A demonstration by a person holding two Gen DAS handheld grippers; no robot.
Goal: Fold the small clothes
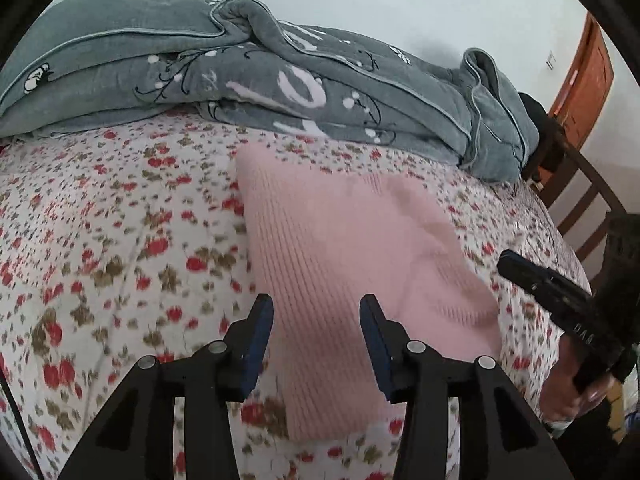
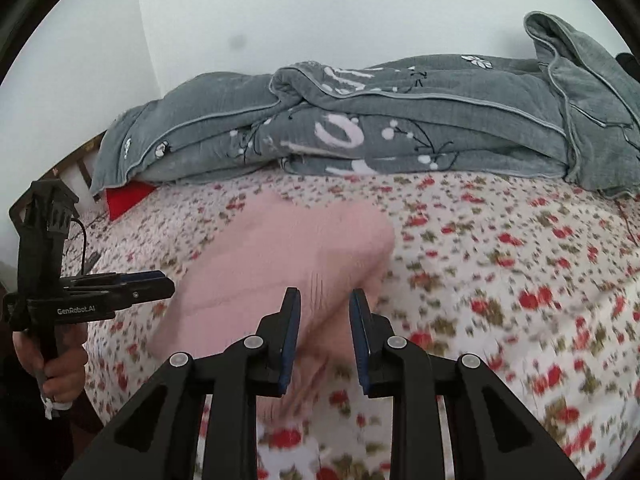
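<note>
A folded pink garment (image 1: 352, 264) lies mid-frame on the floral bed (image 1: 100, 240). The left gripper (image 1: 316, 320) and right gripper (image 2: 325, 312) hover above it, both released and empty.

I'm in a home bedroom: bed with floral sheet (image 1: 100, 240), rumpled grey quilt (image 1: 240, 76), wooden door (image 1: 588, 84), plain white wall (image 2: 320, 12).
</note>
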